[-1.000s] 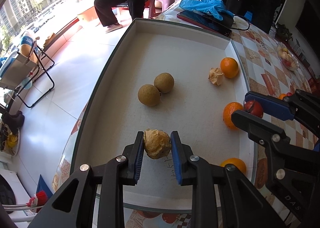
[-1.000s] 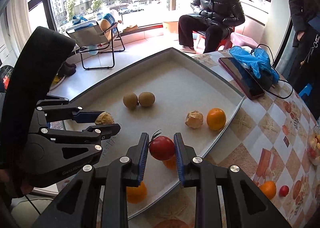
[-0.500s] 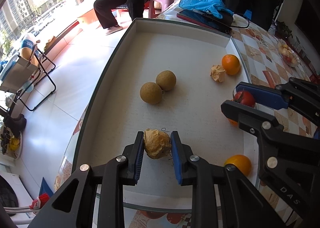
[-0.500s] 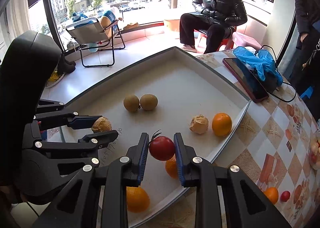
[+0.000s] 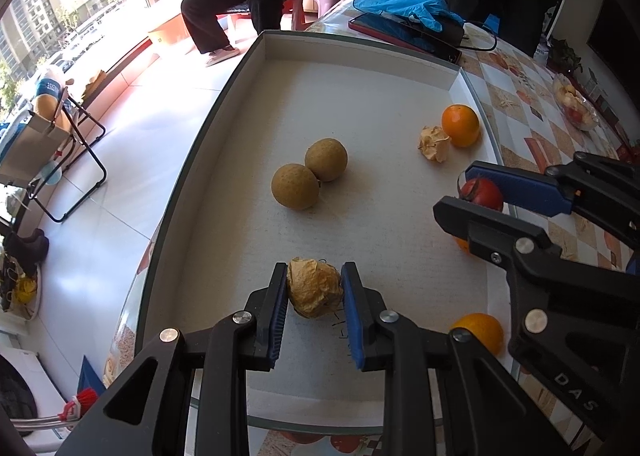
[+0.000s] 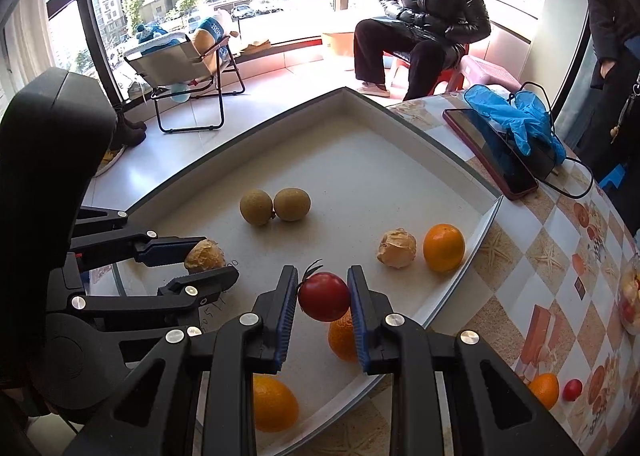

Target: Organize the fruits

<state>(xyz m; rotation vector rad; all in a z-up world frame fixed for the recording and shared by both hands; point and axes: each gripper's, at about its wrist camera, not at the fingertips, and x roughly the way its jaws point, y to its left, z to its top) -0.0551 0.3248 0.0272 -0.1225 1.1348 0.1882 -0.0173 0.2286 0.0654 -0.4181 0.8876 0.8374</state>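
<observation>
A wide white tray (image 5: 360, 67) (image 6: 360, 123) lies on the table. My left gripper (image 5: 314, 292) (image 6: 208, 268) is shut on a wrinkled tan fruit (image 5: 315, 288) (image 6: 205, 256), low over the tray's near left part. My right gripper (image 6: 323, 296) (image 5: 472, 195) is shut on a red tomato (image 6: 324, 296) (image 5: 482, 191), held above an orange (image 6: 342, 338) near the tray's right rim. Two round brown fruits (image 5: 308, 171) (image 6: 275, 205) touch mid-tray. Another wrinkled tan fruit (image 5: 433, 143) (image 6: 397, 248) lies beside an orange (image 5: 460, 124) (image 6: 444, 247). A third orange (image 5: 478, 332) (image 6: 274, 402) rests at the near rim.
A phone (image 6: 490, 153) and blue gloves (image 6: 516, 119) lie on the patterned tablecloth beyond the tray. A small orange (image 6: 543, 390) and a small red fruit (image 6: 572, 389) sit on the cloth at right, near a glass bowl (image 5: 576, 107). A person (image 6: 420, 23) sits on a stool behind.
The right gripper with the tomato has shifted a little farther over the tray, as the left wrist view shows. The left gripper and its tan fruit have kept still.
</observation>
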